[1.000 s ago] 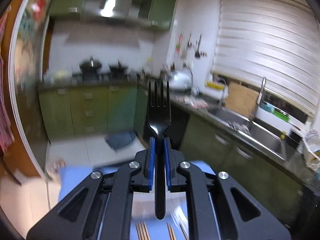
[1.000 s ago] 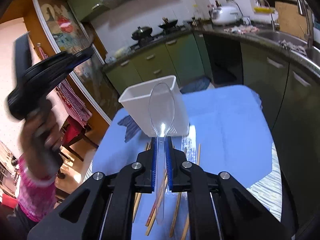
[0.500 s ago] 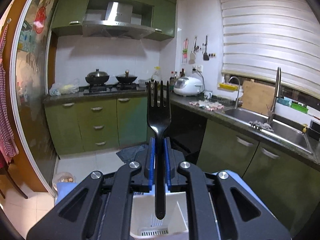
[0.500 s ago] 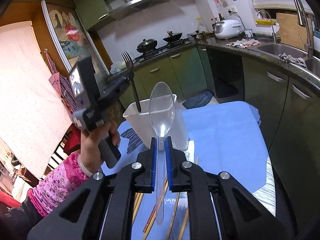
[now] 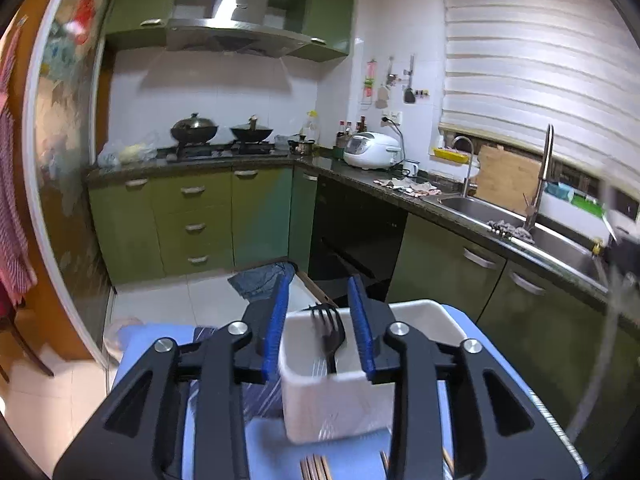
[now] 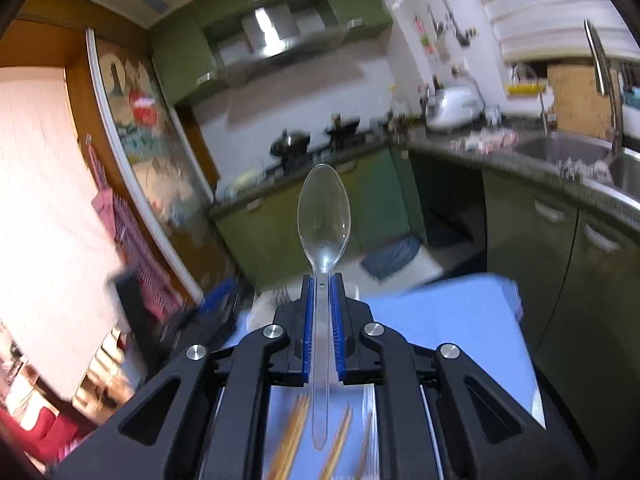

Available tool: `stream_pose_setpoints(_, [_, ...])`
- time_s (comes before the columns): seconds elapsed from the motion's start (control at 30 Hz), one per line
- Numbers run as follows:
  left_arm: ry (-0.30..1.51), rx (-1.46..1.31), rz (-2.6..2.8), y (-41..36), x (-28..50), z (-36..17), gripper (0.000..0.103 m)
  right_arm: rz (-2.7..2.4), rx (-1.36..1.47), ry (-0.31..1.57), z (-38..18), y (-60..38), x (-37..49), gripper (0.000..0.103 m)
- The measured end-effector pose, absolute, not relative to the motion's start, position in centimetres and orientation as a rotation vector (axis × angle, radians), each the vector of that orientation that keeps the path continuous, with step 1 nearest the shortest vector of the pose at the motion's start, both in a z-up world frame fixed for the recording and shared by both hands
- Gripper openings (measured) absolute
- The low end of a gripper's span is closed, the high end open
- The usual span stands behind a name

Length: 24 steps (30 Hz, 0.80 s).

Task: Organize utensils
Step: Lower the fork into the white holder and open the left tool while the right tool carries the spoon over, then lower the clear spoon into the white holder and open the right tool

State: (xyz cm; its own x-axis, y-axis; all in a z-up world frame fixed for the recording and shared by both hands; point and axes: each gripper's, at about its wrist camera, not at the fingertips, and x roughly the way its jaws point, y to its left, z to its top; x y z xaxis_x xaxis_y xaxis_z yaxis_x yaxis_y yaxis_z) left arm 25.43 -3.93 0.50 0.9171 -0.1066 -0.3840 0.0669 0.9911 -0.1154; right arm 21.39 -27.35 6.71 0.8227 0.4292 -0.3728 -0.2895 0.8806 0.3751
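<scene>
Left gripper (image 5: 320, 320) opening up right over the white bin (image 5: 340, 404), pads (image 5: 274, 330) clear of the black fork (image 5: 331, 330), which stands tines-up inside the bin. Right gripper (image 6: 322, 320) clamped tight on the clear spoon (image 6: 323, 220), bowl pointing up toward the kitchen. Chopsticks (image 6: 296, 432) lying on the blue table (image 6: 448, 320) underneath, pretty blurry.

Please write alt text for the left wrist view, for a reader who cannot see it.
The left gripper, jaws opening, is above a white container on a blue table. A black fork stands inside, touching neither pad. Green kitchen cabinets are behind.
</scene>
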Motion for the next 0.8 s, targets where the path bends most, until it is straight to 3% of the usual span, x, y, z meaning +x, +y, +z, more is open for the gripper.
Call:
stream_pose_setpoints(0.3, [0.416, -0.076, -0.101, -3.4, 20.1, -0.2, 0.039, 0.313, 0.244, 0.327, 8.9, -21.9, 29.5, 0.009])
stream_pose_setpoints(0.6, [0.458, -0.047, -0.110, -3.1, 18.6, -0.8, 0.040, 0.292, 0.157, 0.351, 4.1, -19.2, 34.0, 0.009])
stream_pose_setpoints(0.8, [0.489, -0.035, -0.100, -3.0, 18.6, -1.4, 0.040, 0.325, 0.117, 0.413, 0.5, -19.4, 32.5, 0.010])
